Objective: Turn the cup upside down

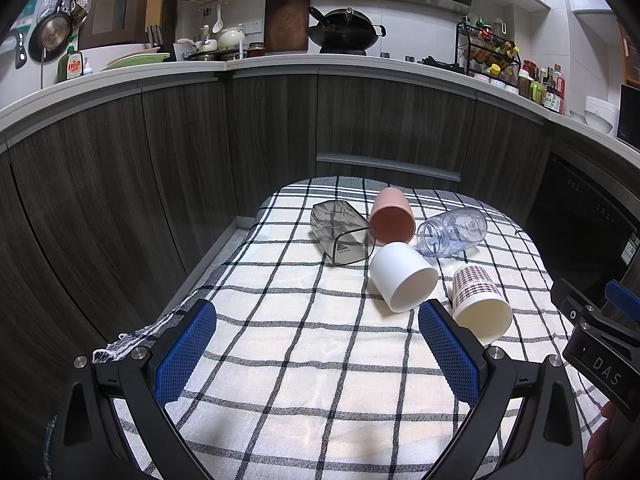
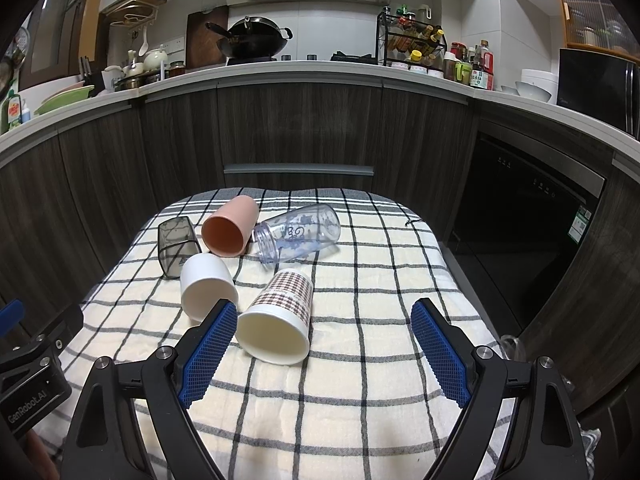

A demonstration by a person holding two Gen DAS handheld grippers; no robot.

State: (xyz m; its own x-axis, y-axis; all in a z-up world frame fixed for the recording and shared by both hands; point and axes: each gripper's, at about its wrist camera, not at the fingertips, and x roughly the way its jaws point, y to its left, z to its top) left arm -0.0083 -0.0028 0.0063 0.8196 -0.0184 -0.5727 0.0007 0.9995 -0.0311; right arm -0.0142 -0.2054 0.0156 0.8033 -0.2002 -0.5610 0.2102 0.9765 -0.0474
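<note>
Several cups lie on their sides on a checked cloth (image 1: 300, 360) (image 2: 360, 380). A white cup (image 1: 402, 276) (image 2: 206, 284), a houndstooth paper cup (image 1: 480, 304) (image 2: 278, 320), a pink cup (image 1: 392, 220) (image 2: 230, 226), a smoky square cup (image 1: 340, 232) (image 2: 176, 244) and a clear bottle (image 1: 452, 232) (image 2: 298, 234) are grouped together. My left gripper (image 1: 316, 328) is open and empty, short of the white cup. My right gripper (image 2: 324, 332) is open and empty, with the paper cup's mouth just beyond its left finger (image 2: 208, 352).
Dark wood cabinets (image 1: 160, 152) curve round the table's far side. A dishwasher front (image 2: 520, 224) stands to the right. The other gripper's body shows at the edge of each view: the right one (image 1: 600, 352) and the left one (image 2: 32, 376).
</note>
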